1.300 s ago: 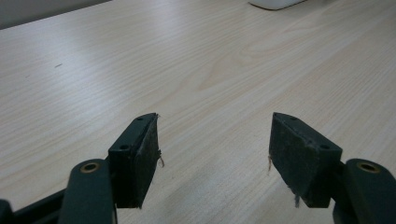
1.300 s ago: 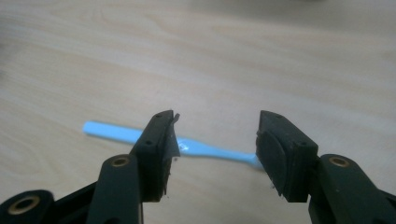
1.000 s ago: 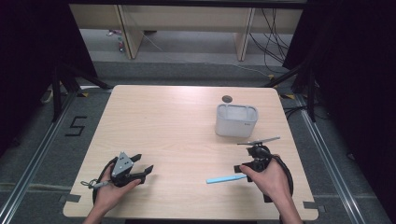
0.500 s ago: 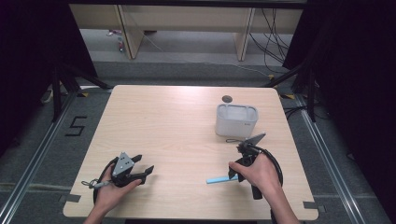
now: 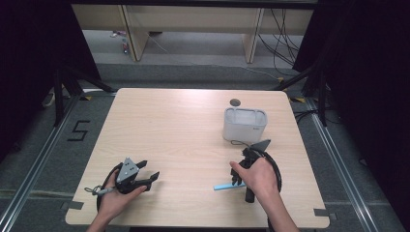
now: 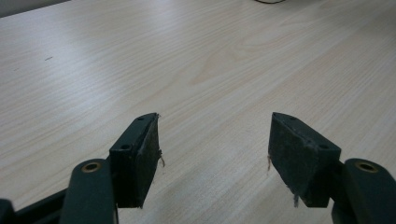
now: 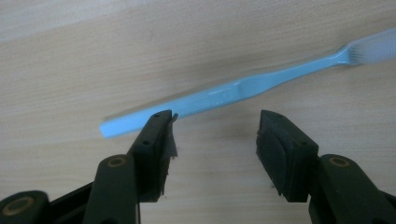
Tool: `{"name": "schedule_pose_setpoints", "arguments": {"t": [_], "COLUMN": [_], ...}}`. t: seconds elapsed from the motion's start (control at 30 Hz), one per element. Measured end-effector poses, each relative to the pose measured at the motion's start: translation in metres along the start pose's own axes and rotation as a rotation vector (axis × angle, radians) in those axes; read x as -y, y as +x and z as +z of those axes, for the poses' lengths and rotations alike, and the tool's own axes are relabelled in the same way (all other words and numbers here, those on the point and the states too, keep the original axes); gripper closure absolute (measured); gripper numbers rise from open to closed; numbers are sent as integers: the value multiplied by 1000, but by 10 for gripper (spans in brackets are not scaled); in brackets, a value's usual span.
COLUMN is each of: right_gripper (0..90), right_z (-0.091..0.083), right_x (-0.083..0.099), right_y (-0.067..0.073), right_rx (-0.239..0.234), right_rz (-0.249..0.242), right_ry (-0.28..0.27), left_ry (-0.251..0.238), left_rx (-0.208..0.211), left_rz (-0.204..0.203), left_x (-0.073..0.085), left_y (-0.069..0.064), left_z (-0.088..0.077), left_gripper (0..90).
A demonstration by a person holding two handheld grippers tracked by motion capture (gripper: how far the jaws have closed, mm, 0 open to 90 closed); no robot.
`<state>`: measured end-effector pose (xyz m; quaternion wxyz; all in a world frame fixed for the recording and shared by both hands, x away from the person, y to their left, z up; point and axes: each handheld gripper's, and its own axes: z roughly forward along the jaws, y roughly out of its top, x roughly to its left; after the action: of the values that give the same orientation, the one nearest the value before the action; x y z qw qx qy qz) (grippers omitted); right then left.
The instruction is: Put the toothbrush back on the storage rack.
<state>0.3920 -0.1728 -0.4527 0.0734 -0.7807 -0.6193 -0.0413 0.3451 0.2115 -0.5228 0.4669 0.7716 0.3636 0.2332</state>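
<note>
Now we have brought our right gripper (image 5: 240, 175) down and inward over the blue toothbrush (image 7: 243, 88), where a second ago it sat further right, beside the brush and nearer the table's edge; its jaws have just been opening and stand spread wide, with nothing between them. In the right gripper view the handle lies just beyond the tips, slanting across them, so we judge this to be the approach to a pick-up: the jaws must still advance before they can straddle the handle, and they sit skewed to it. The toothbrush lies flat on the table (image 5: 183, 125) near the front right, well short of the white container (image 5: 244, 125) that stands further back. It is a slim, smooth, glossy plastic stick with a slight waist at mid-handle and a pale bristle head (image 7: 373, 46) at the far end; low and slippery, it may skid when pinched. The container looks like a thin-walled, rounded rectangular tub, open at the top. Our left gripper (image 6: 212, 149) rests near the front left, unmoved, its worn, frayed pads (image 6: 148, 154) apart over bare, matt wood-grain laminate.
</note>
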Motion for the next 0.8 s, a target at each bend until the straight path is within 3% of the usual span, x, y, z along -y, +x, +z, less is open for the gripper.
{"name": "schedule_pose_setpoints", "arguments": {"t": [0.13,0.17,0.33,0.4,0.43,0.5,0.6,0.63,0.67,0.7,0.8], "right_gripper": [461,461,459,458,458,455,452,451,449,446,442], "right_z": [3,3,6,6,8,9,9,9,10,10,12], "right_x": [-1,-2,-3,-4,-3,-4,-4,-5,-5,-5,-6], "right_y": [1,7,7,8,5,6,3,3,6,5,9], "right_rx": [27,20,34,26,42,47,53,55,50,55,46], "right_rz": [30,117,127,157,130,189,178,187,231,218,245], "right_ry": [-7,11,6,15,9,18,8,1,4,11,10], "left_ry": [2,2,-1,-1,2,6,8,6,4,3,4], "left_rx": [2,2,7,7,3,4,5,5,6,6,8], "left_rz": [3,3,5,6,6,6,5,5,6,8,12], "left_x": [0,0,0,0,0,0,0,0,0,0,0], "left_y": [0,0,0,0,-1,-1,-1,-1,-1,-1,-2], "left_z": [0,0,1,1,0,0,1,1,0,0,0], "left_gripper": [334,334,334,334,334,334,334,334,333,333,333]}}
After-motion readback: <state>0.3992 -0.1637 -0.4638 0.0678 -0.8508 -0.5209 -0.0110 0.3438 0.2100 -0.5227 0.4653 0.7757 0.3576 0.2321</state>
